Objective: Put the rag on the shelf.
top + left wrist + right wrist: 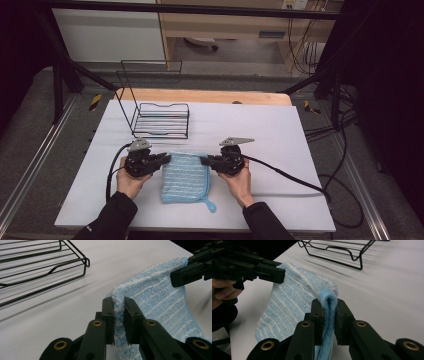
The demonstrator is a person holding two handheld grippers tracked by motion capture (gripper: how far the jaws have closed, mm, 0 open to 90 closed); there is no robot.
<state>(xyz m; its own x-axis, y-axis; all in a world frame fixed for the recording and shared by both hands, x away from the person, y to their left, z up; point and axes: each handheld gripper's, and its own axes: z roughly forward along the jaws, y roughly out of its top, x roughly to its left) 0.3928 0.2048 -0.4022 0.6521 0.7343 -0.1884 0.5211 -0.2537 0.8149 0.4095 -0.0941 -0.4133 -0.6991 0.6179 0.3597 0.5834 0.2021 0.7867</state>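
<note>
A light blue striped towel (184, 176) lies folded on the white table, its far edge lifted between both grippers. My left gripper (166, 159) is shut on the towel's far left corner; in the left gripper view the fluffy towel (155, 297) edge is pinched between its jaws (119, 312). My right gripper (204, 160) is shut on the far right corner, and the right gripper view shows the folded towel (292, 300) hem squeezed between its jaws (328, 312). A small loop (210, 204) hangs off the towel's near right corner.
A black wire rack (160, 119) stands on the table (280, 150) behind the towel, its tall wire back rising at the far left. Cables (295, 177) trail from both grippers across the table. Black frame posts stand around the table.
</note>
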